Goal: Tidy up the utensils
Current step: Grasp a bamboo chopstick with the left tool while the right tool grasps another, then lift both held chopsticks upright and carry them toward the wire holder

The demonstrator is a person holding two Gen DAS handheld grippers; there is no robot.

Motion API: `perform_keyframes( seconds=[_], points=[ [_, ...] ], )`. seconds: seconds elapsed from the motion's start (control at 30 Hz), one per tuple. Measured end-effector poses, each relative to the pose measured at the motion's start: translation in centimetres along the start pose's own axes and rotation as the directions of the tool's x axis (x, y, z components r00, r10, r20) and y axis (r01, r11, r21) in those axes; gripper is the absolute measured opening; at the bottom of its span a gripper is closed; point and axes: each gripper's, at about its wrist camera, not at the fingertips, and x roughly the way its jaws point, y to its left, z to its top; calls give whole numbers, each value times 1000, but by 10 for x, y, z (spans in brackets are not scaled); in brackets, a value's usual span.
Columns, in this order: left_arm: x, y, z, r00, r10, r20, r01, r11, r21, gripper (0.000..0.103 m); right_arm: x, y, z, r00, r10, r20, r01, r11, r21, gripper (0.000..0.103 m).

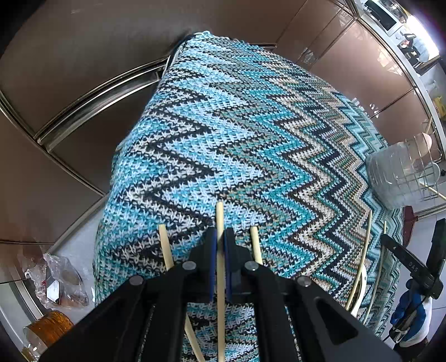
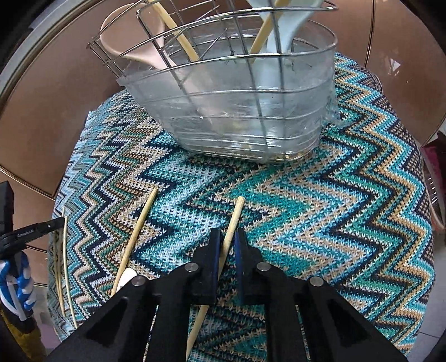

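My left gripper [image 1: 220,245] has its fingers [image 1: 211,250] clenched on a bamboo chopstick [image 1: 220,222]. That stick's long axis runs straight along the fingers, its blunt end pointing away from me over the zigzag knitted cloth [image 1: 237,125] that covers the desk. Two more chopsticks flank it on the cloth: one to the left [image 1: 165,246], one to the right [image 1: 256,243], both roughly parallel to the held one and fanning slightly outward at their far ends.

My right gripper [image 2: 225,247] has its fingers around another chopstick [image 2: 235,217]. This one lies at a slant, its thick end pointing up and to the right toward the basket. The left pad presses against it, while I see a thin gap on the right pad's side, so I read this as a grasp just made on the stick. A further chopstick [image 2: 139,225] lies to the left on the cloth, leaning the same way, and a white utensil tip [image 2: 126,275] sits touching its lower part.

Beyond them stands the wire basket [image 2: 195,41] with its clear plastic liner [image 2: 237,111], resting on the cloth. Inside it, a pale pink spoon [image 2: 125,36], two chopsticks and a white utensil [image 2: 281,19] lean upright.
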Motion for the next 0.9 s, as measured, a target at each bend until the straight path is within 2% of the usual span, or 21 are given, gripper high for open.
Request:
perform_keyframes(
  seconds=[0.23,0.53,0.73,0.9],
  points=[
    [-7,-1,-4,999,14,48,-12,999,-30,4,-24,-2,-6,999,29,46,-29,1000,5,5],
    [-51,-7,-16,981,12,193,-10,1000,-12,4,-82,9,-28,985,79,156,-68,995,-77,5],
    [-87,-9,-36,957,-27,288,27,1000,2,4,-107,18,-49,970,96,222,-73,991,-110,5],
    [-118,-8,-53,920,-107,378,108,994,18,4,-121,21,-65,962,94,256,-64,990,-123,5]
  ],
)
